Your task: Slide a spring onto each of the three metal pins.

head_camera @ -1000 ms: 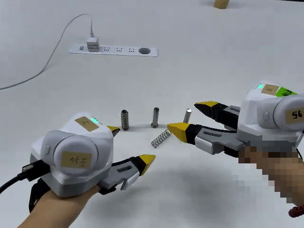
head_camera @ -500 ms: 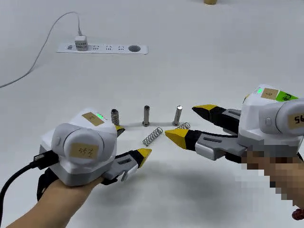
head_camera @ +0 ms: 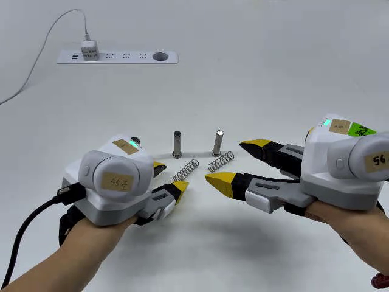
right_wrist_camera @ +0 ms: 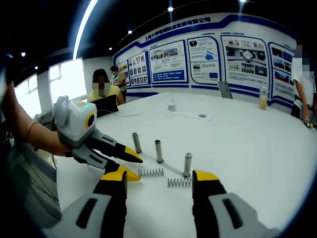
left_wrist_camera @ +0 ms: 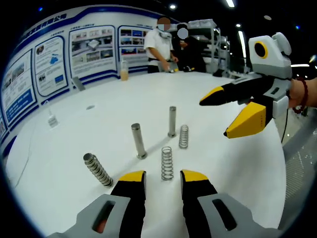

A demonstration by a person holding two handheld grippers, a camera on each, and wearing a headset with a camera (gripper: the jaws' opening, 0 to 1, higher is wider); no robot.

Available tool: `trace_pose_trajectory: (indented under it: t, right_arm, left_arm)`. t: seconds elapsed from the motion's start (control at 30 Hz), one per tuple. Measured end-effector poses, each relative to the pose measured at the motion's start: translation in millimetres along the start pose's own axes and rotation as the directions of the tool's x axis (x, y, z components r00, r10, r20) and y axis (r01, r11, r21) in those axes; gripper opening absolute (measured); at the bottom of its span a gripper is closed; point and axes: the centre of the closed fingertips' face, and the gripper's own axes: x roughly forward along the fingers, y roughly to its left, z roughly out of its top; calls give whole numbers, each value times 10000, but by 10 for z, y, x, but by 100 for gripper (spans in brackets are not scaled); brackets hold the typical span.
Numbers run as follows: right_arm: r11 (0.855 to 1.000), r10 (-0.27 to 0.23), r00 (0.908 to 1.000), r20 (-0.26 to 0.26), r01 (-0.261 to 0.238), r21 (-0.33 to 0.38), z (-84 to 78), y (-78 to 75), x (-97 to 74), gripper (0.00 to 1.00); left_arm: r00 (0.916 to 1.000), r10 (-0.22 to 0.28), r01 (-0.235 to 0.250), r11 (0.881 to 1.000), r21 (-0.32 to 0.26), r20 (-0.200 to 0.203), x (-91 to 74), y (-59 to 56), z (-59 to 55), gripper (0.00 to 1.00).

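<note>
Three metal pins stand in a row on the white table [head_camera: 273, 79]. The left pin [left_wrist_camera: 97, 170] wears a spring and is mostly hidden behind my left gripper in the head view. The middle pin [head_camera: 177, 144] and the right pin [head_camera: 217, 142] are bare. One loose spring [head_camera: 186, 171] lies flat just ahead of my left gripper [head_camera: 170, 176], which is open with its jaws fairly close together and empty. A second loose spring [head_camera: 220, 161] lies at the foot of the right pin. My right gripper [head_camera: 237, 163] hovers open beside it, holding nothing.
A white power strip [head_camera: 118, 57] with a charger [head_camera: 89, 50] and cable lies at the far left. A black cable [head_camera: 27, 228] trails from my left gripper. People [left_wrist_camera: 161, 42] stand at the table's far side.
My left gripper has moved forward until its tips are just short of the nearer loose spring, and its jaws stand closer together. The second spring has come into sight by the right pin.
</note>
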Motion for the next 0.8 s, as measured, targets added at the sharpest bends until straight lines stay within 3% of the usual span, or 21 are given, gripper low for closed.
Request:
trace_pose_trajectory:
  t: [0.27, 0.67, 0.77, 0.8]
  right_arm:
    - [9989, -229, 9997, -19, 230, 417, -36, -64, -28, 53]
    - [9986, -297, 9994, -179, 305, 431, -75, -78, -21, 53]
    - [9986, -297, 9994, -191, 304, 423, -71, -75, -21, 53]
    - [9987, -292, 9994, -209, 301, 407, -70, -73, -20, 53]
  left_arm:
    - [9998, -168, 168, 9999, -38, -47, 44, -8, -19, 23]
    - [9987, -465, 471, 9984, 317, -200, 93, -61, -35, 15]
    - [9985, -478, 474, 9988, -147, -281, 94, -56, -56, 12]
    - [9985, -497, 497, 9988, -29, -212, 103, -47, -45, 12]
